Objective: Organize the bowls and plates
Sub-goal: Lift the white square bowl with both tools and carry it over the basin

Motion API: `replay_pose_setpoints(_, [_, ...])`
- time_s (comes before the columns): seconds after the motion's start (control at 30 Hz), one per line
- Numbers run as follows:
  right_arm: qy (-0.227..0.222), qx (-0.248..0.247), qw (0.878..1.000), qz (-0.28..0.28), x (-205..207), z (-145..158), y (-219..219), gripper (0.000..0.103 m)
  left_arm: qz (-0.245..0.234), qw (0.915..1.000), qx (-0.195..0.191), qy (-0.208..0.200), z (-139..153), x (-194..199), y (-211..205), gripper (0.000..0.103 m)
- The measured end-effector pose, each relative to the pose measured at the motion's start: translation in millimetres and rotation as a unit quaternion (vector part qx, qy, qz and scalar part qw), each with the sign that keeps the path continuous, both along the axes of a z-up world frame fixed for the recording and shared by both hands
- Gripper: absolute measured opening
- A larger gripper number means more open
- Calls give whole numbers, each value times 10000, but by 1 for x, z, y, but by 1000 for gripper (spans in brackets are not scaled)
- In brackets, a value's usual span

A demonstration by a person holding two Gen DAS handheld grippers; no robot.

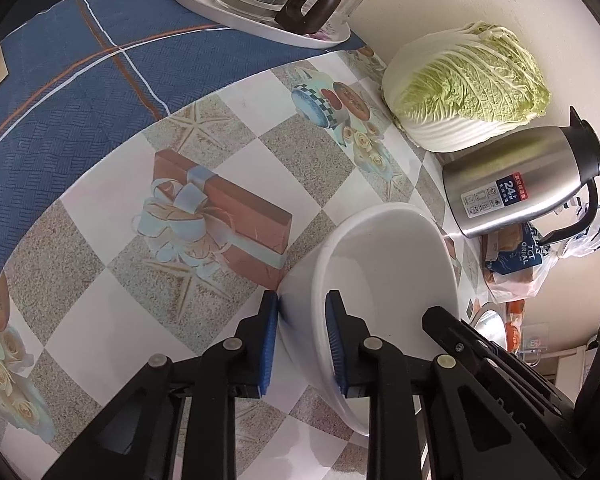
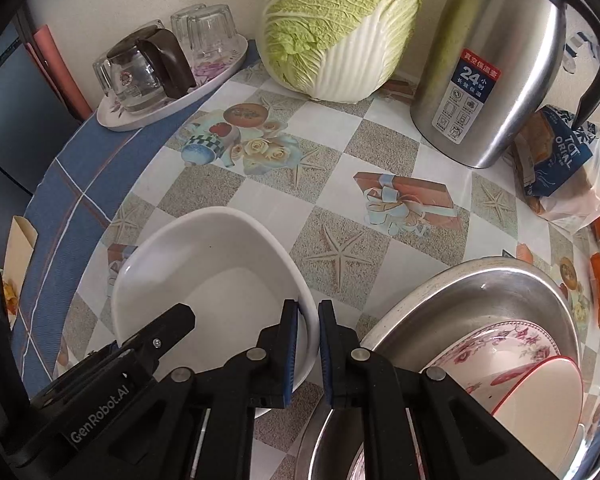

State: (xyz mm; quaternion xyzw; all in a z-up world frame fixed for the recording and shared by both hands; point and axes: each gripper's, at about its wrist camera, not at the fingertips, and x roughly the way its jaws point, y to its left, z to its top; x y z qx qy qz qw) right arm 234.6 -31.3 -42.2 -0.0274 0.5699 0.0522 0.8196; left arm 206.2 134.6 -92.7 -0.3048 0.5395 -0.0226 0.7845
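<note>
White bowl (image 2: pixel 204 280) on the patterned tablecloth (image 2: pixel 380 208) clamped at opposite rims by left gripper (image 1: pixel 302 344) and right gripper (image 2: pixel 308 350), both angled downward, steel basin (image 2: pixel 480 292) of floral dishes (image 2: pixel 512 344) shown only by the right view, cabbage (image 2: pixel 340 24) and flask (image 2: pixel 488 60) set beyond.

Napa cabbage (image 2: pixel 340 28) beside steel thermos jug (image 2: pixel 496 64); glass pot (image 2: pixel 148 68), upturned glasses (image 2: pixel 208 28) on tray (image 2: pixel 172 110).

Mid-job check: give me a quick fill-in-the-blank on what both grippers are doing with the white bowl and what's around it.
1. Both the left gripper and the right gripper are clamped on the rim of the white ____.
2. The flowered bowl sits inside a ____ basin.
3. The leafy vegetable beside the steel jug is a ____.

Missing words: bowl; metal; cabbage
</note>
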Motion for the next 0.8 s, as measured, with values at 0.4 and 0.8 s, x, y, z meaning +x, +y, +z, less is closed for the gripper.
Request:
replay_pose_setpoints(0.4, [-416, 140, 9990, 91, -16, 34, 8, 11, -96, 9989, 182, -429, 38, -10, 7, 20])
replay_pose_setpoints(0.8, [-905, 598, 9936, -321, -58, 84, -15, 11, -458, 9907, 467, -1193, 99, -34, -8, 20])
